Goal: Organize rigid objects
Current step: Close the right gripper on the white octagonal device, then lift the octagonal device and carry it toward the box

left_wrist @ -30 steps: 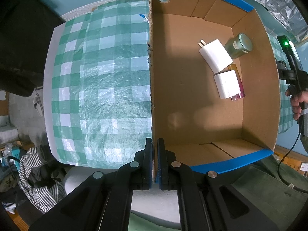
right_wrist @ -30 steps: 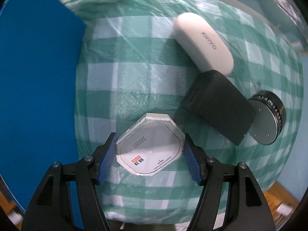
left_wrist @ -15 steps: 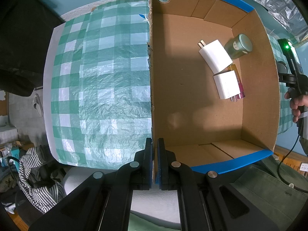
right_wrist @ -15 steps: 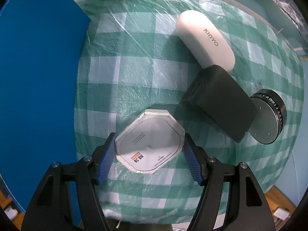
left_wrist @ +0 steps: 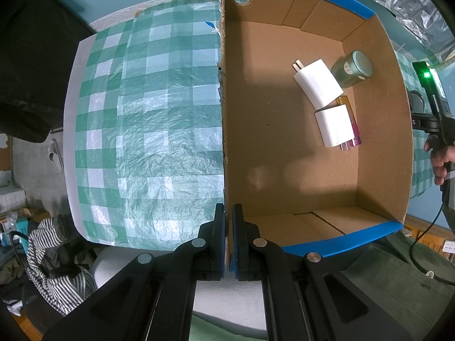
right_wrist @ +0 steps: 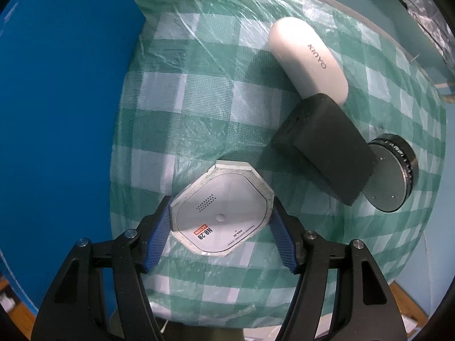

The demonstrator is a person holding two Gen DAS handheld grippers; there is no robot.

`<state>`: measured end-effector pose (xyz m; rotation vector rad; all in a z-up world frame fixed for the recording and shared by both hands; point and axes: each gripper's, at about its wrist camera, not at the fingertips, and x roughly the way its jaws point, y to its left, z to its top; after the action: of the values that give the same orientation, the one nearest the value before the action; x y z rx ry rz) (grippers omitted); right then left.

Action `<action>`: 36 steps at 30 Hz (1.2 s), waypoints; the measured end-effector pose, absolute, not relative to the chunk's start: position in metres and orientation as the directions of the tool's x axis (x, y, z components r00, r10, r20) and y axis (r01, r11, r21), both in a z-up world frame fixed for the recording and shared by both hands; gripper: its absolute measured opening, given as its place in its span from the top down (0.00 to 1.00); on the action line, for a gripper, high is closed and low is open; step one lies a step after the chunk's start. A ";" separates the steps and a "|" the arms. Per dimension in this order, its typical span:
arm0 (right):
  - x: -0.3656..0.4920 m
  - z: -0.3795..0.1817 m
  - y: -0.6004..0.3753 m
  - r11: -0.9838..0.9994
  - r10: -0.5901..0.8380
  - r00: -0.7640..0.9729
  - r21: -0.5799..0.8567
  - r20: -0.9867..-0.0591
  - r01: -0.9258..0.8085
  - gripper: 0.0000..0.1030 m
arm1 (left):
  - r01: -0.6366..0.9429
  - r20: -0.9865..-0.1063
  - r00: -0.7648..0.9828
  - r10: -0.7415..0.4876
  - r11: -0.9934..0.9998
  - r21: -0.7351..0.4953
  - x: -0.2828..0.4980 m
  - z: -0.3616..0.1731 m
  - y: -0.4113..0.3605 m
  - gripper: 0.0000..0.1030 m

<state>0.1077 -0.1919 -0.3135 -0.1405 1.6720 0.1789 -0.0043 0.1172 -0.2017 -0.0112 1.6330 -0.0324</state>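
My left gripper (left_wrist: pixel 229 213) is shut on the left wall of an open cardboard box (left_wrist: pixel 284 170) with blue rims. Two white chargers (left_wrist: pixel 317 85) (left_wrist: pixel 335 126), a green tin (left_wrist: pixel 352 68) and a small pink bottle (left_wrist: pixel 354 125) lie in the box. My right gripper (right_wrist: pixel 221 221) points down at the checked cloth, its jaws closing. Its blue pads (right_wrist: pixel 159 233) touch both sides of a silver octagonal device (right_wrist: pixel 221 213) labelled NO.20.
On the cloth to the right lie a white oblong case (right_wrist: pixel 307 59), a black block (right_wrist: pixel 324 153) and a round metal disc (right_wrist: pixel 392 176). The box's blue outer wall (right_wrist: pixel 62 113) stands close on the left. A hand (left_wrist: pixel 440 159) shows beyond the box.
The right gripper's pads have closed the small gap onto the octagonal device, and its view has rolled slightly. The left gripper and the box have not moved.
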 end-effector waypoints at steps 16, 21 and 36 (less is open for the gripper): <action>0.100 -0.253 -0.187 0.965 0.055 -0.042 0.064 -0.998 -0.256 0.36 | 0.016 -0.997 -0.069 -0.024 1.000 -0.026 -0.004 -0.204 0.117 0.96; 0.106 -0.228 -0.180 0.957 0.065 -0.016 0.066 -0.998 -0.282 0.36 | 0.016 -0.997 -0.068 -0.023 1.000 -0.024 -0.004 -0.204 0.117 0.96; 0.125 -0.181 -0.150 0.933 0.117 0.047 0.094 -0.992 -0.348 0.36 | 0.014 -0.998 -0.065 -0.024 1.000 -0.025 -0.005 -0.203 0.119 0.96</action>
<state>0.1253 -0.1497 -0.1815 -0.1905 1.4840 0.3581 -0.0051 0.1187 -0.2027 -0.0080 1.6358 -0.0312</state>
